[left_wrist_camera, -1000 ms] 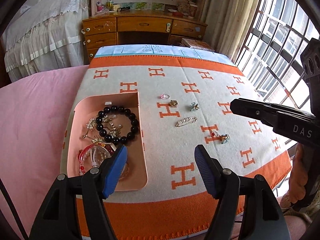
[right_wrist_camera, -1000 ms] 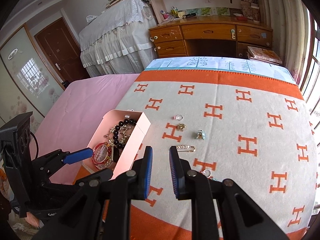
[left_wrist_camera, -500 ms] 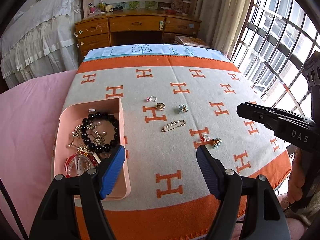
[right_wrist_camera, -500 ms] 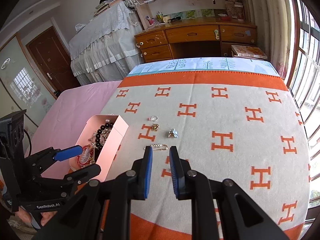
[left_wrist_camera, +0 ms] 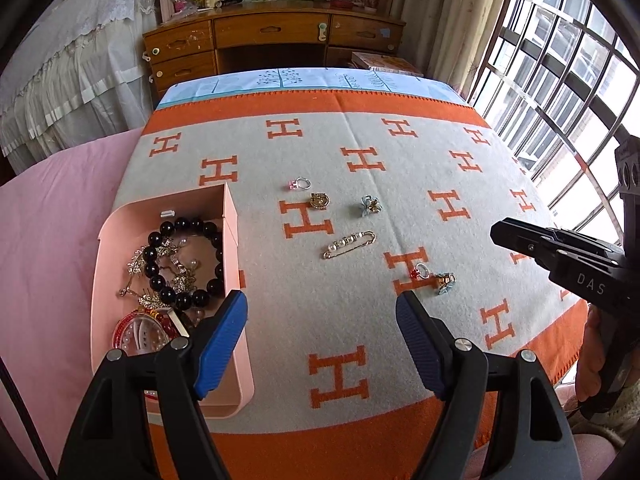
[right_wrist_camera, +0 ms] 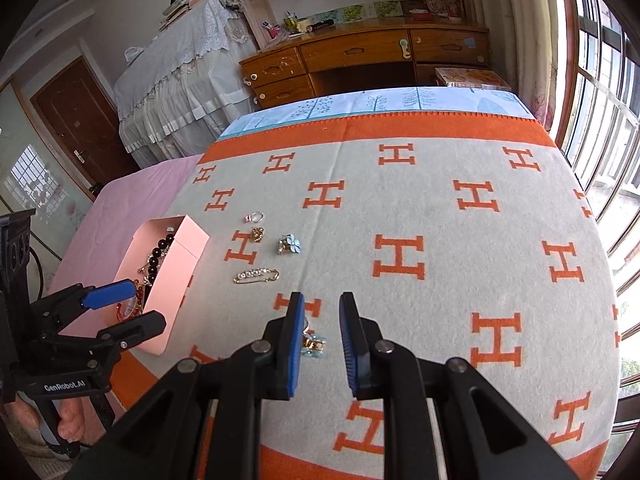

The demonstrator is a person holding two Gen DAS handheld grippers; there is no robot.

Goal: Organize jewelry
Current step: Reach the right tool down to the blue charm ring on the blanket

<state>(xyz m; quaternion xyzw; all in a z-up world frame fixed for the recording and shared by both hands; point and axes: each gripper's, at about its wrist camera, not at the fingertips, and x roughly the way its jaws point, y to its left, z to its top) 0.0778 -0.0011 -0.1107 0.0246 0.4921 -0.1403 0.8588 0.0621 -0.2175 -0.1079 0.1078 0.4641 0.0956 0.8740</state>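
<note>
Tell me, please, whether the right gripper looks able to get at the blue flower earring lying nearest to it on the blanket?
Probably yes. The right gripper hangs just above the blue flower earring, jaws slightly apart, nothing between them. A red-stone ring lies close beside it and might get caught too.

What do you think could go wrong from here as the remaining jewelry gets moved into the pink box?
The red-stone ring and blue flower piece lie almost touching, so the right gripper may catch both or flick one away. The pieces sit on a soft blanket, so fingers may snag fabric. The pink box, already crowded and near the edge, could be nudged by the left gripper.
</note>
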